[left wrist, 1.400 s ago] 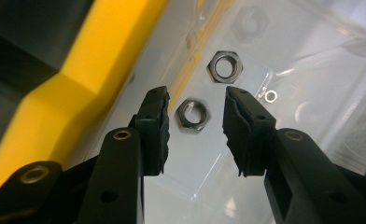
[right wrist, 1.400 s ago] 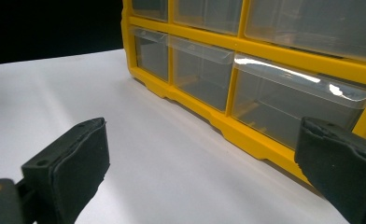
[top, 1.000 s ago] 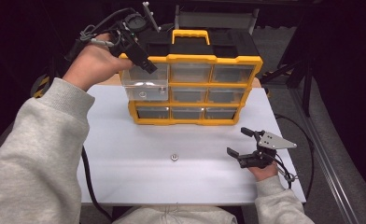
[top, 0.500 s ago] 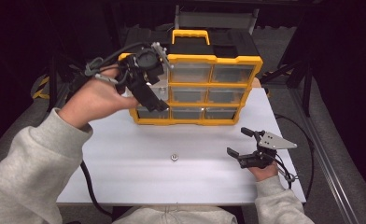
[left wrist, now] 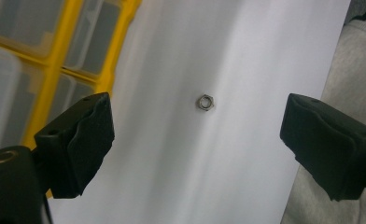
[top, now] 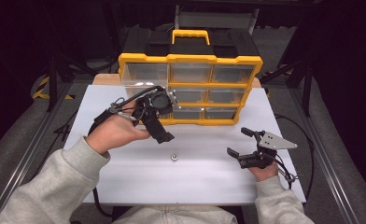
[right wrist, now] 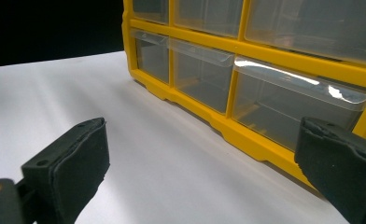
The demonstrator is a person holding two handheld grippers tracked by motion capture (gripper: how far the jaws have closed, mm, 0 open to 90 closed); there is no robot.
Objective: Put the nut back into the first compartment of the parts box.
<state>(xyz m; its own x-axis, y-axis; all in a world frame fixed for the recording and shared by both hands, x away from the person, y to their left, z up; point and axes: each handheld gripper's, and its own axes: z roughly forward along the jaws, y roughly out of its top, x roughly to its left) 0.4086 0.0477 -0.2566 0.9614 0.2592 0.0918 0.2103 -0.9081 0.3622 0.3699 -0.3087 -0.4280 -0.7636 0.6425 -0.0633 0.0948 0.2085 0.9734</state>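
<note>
A small nut point(top: 174, 157) lies alone on the white desk point(top: 209, 182). Right gripper point(top: 241, 143) rests nearby, fingers released. Left gripper point(top: 158, 122) hovers above the nut, fingers spread, empty, before the yellow drawer box point(top: 190, 59).

Light grey sweatshirt sleeves with ribbed cuffs cover both forearms; the left tongs point(top: 160, 126) are black with a black cable, the right tongs point(top: 241, 143) black under a grey three-cornered plate
</note>
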